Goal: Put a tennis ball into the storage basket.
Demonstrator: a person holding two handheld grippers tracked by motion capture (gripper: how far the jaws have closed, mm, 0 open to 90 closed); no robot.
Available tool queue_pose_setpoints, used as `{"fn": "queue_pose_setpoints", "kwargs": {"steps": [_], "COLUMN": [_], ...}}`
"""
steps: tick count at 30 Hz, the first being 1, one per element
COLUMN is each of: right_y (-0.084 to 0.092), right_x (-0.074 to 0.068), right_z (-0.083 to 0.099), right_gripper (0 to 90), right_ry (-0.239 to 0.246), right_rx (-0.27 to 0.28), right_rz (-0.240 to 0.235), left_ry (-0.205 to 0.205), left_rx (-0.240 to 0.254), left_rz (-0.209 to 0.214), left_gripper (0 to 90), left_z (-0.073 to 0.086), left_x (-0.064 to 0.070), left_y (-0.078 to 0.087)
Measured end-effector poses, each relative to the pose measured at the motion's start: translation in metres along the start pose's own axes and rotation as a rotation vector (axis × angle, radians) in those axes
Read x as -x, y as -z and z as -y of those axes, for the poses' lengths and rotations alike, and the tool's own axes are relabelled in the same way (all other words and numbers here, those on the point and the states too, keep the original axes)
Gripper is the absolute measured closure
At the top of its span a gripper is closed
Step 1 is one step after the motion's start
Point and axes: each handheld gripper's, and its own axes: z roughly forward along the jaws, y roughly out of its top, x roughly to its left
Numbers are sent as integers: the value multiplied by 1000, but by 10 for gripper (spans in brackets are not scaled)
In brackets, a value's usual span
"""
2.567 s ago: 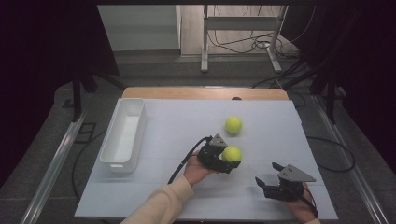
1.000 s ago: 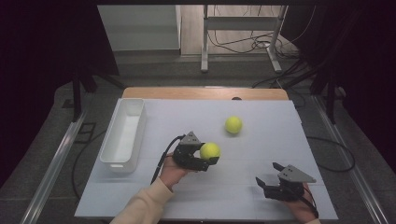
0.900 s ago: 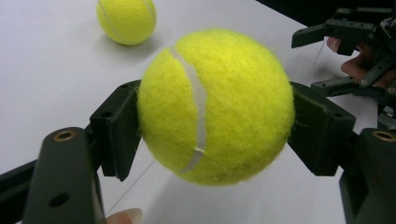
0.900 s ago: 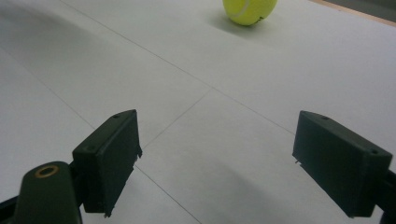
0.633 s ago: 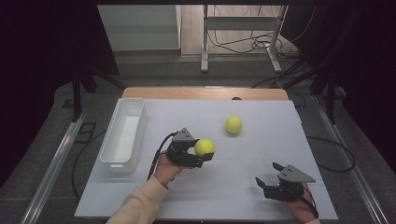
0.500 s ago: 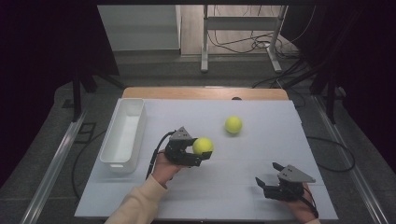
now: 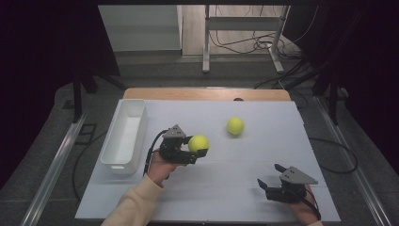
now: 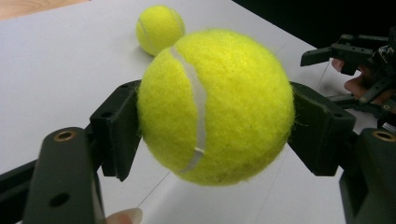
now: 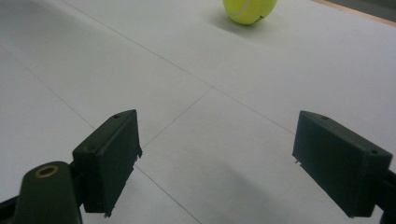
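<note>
My left gripper (image 7: 197, 147) is shut on a yellow tennis ball (image 7: 198, 143) and holds it above the white table, right of the white bin (image 7: 123, 136). In the left gripper view both black pads press the ball (image 8: 215, 106) from either side. A second tennis ball (image 7: 235, 125) lies on the table farther back and to the right; the same ball (image 8: 159, 27) appears behind the held one, and it (image 9: 249, 10) lies far ahead in the right gripper view. My right gripper (image 7: 269, 179) rests open near the front right of the table, nothing between its jaws (image 9: 215, 158).
The long white bin stands along the left side of the white table top (image 7: 263, 155). A wooden strip (image 7: 207, 94) edges the table's far side. Beyond it are a metal stand (image 7: 244, 37) and loose cables on the floor.
My left gripper has carried the tennis ball leftward, toward the white bin, and slightly up. The right gripper and the second ball have stayed put.
</note>
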Motion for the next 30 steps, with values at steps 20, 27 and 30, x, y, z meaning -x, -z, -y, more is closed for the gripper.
{"fn": "queue_pose_setpoints", "kwargs": {"steps": [20,27,30], "right_y": [0,0,0], "right_x": [0,0,0], "right_z": [0,0,0], "right_gripper": [156,156,155], "right_ry": [0,0,0], "right_rx": [1,0,1], "right_rz": [0,0,0], "left_ry": [19,24,26], "left_rx": [45,59,68], "left_rz": [-36,-50,-54], "left_gripper": [262,262,262], "left_z": [-5,-6,-6], "left_x": [-13,-17,-18], "left_y": [20,25,28]}}
